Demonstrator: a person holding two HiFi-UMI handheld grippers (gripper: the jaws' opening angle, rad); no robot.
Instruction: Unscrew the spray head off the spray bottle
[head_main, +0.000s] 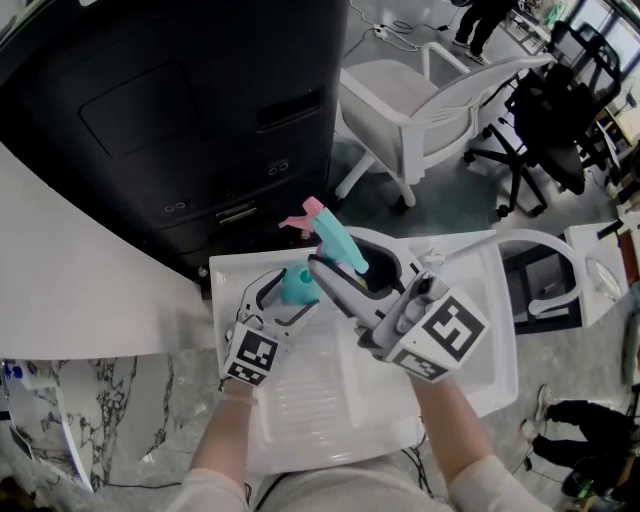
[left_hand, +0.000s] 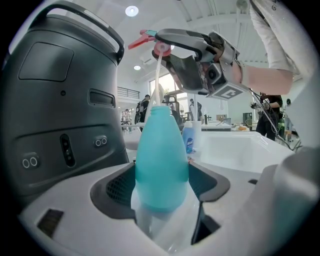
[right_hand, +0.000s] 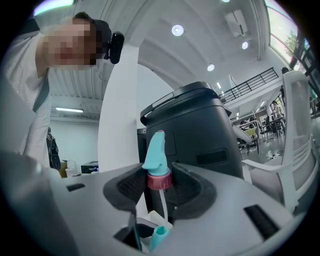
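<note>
While the left tool (head_main: 290, 297) clamps the bottle (left_hand: 161, 160), the right tool (head_main: 332, 268), gripping the head (right_hand: 156, 155), should rise straight until the tube (left_hand: 158, 80) clears the neck (left_hand: 161, 109).

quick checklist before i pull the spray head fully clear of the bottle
1. Left hand-held gripper clamped on the teal bottle: ok.
2. Right hand-held gripper clamped on the spray head at its pink collar: ok.
3. Collar off the bottle's neck: ok, a gap shows between them.
4. Dip tube out of the bottle: not ok, it runs down to the mouth.
5. Liquid inside: cannot tell, the bottle is opaque.
6. White tray below for setting parts down: ok.
</note>
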